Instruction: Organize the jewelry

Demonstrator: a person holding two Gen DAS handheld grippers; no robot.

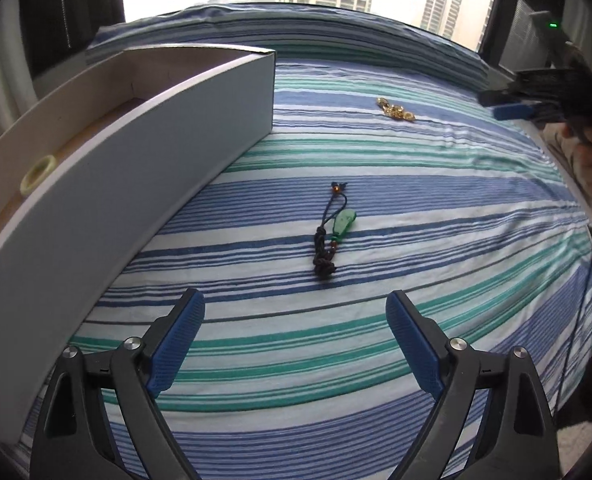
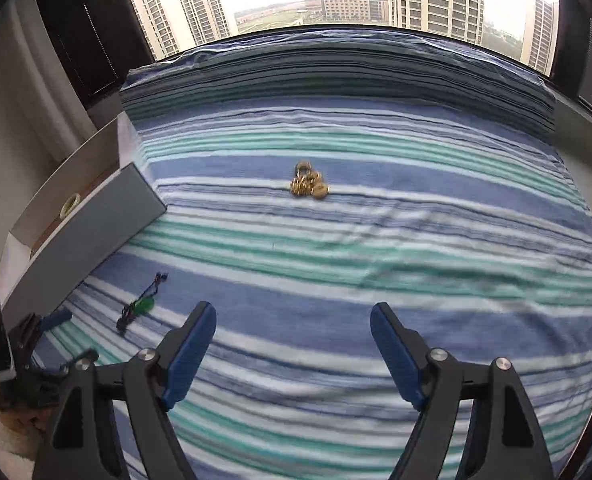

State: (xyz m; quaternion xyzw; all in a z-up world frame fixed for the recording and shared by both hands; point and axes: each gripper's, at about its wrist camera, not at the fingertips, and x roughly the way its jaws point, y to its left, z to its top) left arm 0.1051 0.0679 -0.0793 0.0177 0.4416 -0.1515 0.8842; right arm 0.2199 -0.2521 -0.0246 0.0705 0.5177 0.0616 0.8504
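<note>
Now the green pendant [image 1: 344, 222] lies on the bed [image 1: 416, 240] just beside the white box [image 1: 135, 168]; left tongs [image 1: 295, 340] and right tongs [image 2: 293, 354], both wide and empty, should straddle its cord squarely.

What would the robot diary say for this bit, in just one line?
left hand-held gripper: open, empty | right hand-held gripper: open, empty | pendant, gold pile: on bed | ring: in box

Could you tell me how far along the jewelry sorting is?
Done: a pale ring already lies in the white box. In hand: nothing; the left gripper and right gripper are both open and empty. Left: the green pendant on its cord and the gold cluster remain on the striped bedspread.
</note>
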